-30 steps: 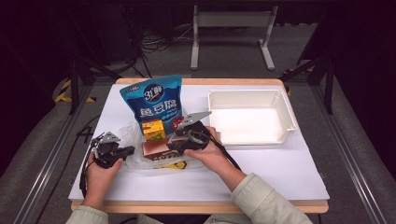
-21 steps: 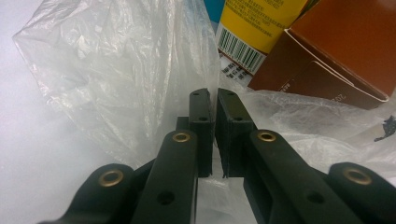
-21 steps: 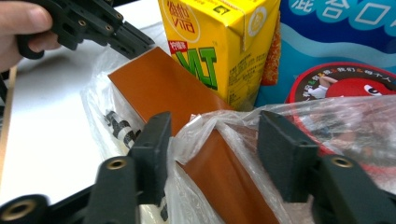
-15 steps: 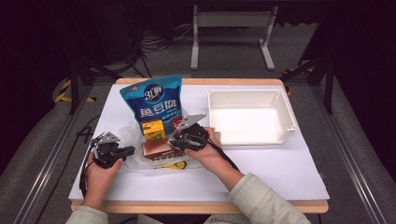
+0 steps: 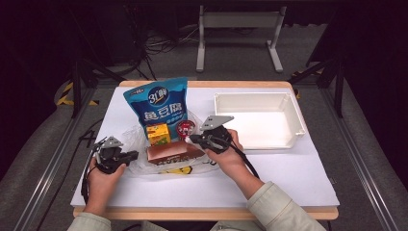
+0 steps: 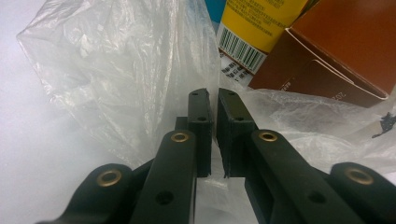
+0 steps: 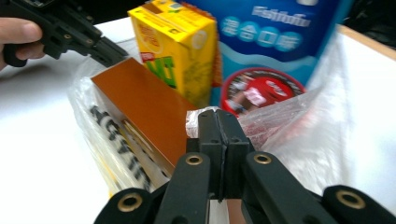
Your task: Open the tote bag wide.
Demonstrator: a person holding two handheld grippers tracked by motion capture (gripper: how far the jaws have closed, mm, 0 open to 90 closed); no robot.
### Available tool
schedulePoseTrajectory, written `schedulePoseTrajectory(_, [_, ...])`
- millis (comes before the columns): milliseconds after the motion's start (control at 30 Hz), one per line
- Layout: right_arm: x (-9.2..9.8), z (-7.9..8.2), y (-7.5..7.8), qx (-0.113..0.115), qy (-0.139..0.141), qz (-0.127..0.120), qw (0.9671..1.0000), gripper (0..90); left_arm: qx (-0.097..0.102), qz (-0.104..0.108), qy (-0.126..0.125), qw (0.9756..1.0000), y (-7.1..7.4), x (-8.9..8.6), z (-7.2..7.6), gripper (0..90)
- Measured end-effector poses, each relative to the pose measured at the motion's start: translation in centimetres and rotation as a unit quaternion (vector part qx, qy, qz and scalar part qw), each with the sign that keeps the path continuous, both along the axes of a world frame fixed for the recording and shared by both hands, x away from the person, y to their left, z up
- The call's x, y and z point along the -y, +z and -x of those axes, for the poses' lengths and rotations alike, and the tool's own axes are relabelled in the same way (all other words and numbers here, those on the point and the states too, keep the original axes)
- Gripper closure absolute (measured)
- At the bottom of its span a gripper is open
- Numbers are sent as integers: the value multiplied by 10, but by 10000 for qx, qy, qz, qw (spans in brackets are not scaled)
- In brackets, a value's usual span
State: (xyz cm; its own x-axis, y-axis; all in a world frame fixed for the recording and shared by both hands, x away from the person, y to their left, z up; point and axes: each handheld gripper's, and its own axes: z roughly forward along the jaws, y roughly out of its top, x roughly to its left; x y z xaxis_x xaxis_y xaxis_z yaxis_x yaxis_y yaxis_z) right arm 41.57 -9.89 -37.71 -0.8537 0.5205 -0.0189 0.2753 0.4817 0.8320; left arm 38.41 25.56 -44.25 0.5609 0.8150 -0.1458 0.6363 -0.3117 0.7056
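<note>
High view shows my left gripper (image 5: 126, 155) nipping the near-left edge of the clear plastic bag (image 5: 139, 137), and my right gripper (image 5: 194, 139), whose jaws have just been closing, pinching its right edge. Inside the bag lies a brown box (image 5: 172, 150); behind it stand a yellow carton (image 5: 158, 133), a red cup (image 5: 185, 129) and a blue pouch (image 5: 157, 106).

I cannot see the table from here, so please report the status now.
Both hand-held grippers, left and right, shut on plastic bag. Brown box, yellow carton lying in it. Nothing in the way.
</note>
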Motion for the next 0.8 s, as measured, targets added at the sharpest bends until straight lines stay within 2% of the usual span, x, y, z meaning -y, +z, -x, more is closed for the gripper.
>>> schedulePoseTrajectory(167, [20, -3, 1, 1, -251, -97, 9996, 897, 19, -14, 3, 10000, 0, 0, 0, 843])
schedulePoseTrajectory(400, [34, -7, -3, 21, -520, -84, 9986, 898, 11, -1, -8, 10000, 0, 0, 1, 843])
schedulePoseTrajectory(533, [39, -11, -15, -155, -745, 108, 9970, 899, 20, -1, -31, 10000, 0, 0, 1, 843])
schedulePoseTrajectory(800, [39, -16, -27, -416, -800, 328, 9954, 899, 4, 9, -67, 10000, 0, 0, 1, 841])
